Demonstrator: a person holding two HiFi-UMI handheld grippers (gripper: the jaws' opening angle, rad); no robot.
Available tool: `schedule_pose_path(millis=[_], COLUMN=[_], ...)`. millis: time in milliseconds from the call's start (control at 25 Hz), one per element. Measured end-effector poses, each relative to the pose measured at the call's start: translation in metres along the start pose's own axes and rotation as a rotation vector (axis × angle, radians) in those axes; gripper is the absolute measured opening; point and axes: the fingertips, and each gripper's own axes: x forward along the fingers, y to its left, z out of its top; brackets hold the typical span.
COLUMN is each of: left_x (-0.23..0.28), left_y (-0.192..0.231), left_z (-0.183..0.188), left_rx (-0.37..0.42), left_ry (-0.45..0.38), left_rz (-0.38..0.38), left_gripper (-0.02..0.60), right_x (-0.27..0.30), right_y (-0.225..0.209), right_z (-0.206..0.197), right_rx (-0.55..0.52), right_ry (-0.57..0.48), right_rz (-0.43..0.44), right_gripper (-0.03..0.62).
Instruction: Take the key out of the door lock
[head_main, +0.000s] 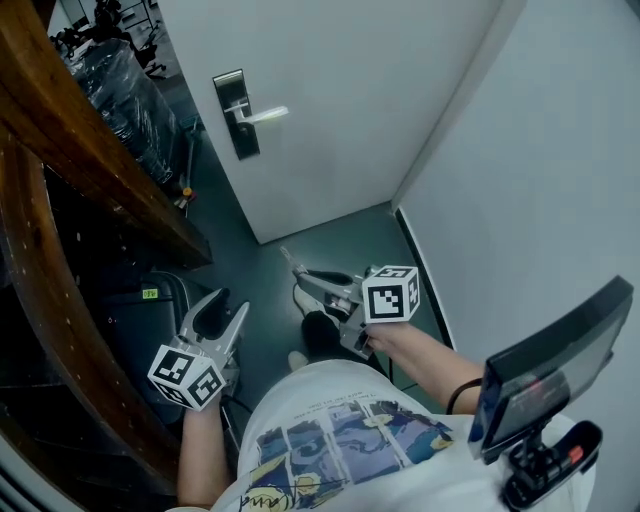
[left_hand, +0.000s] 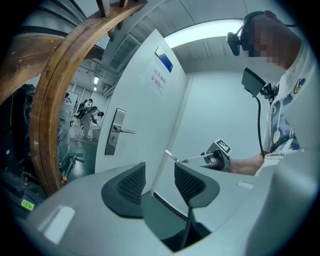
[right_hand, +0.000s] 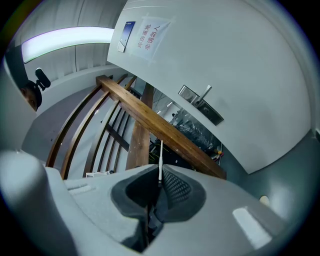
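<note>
The right gripper is clamped on the key, whose thin blade sticks out past the pads, well apart from the lock on the door. The left gripper hangs low with its jaws partly apart and nothing between them.

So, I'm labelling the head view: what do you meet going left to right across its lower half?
First the curved wooden rail → left gripper, jaws apart and empty → right gripper, shut on the key → black screen on its mount.
</note>
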Motion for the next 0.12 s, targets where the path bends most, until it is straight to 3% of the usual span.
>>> schedule_pose_path(millis=[120], left_x=[0.0], left_y=[-0.015], left_z=[-0.012], left_rx=[-0.017], left_ry=[0.038], left_rz=[-0.038], left_gripper=[0.189], right_x=[-0.021], right_y=[-0.001], right_z=[-0.015], right_rx=[0.035], right_ry=[-0.019], right_rz=[-0.035], right_gripper=[0.026])
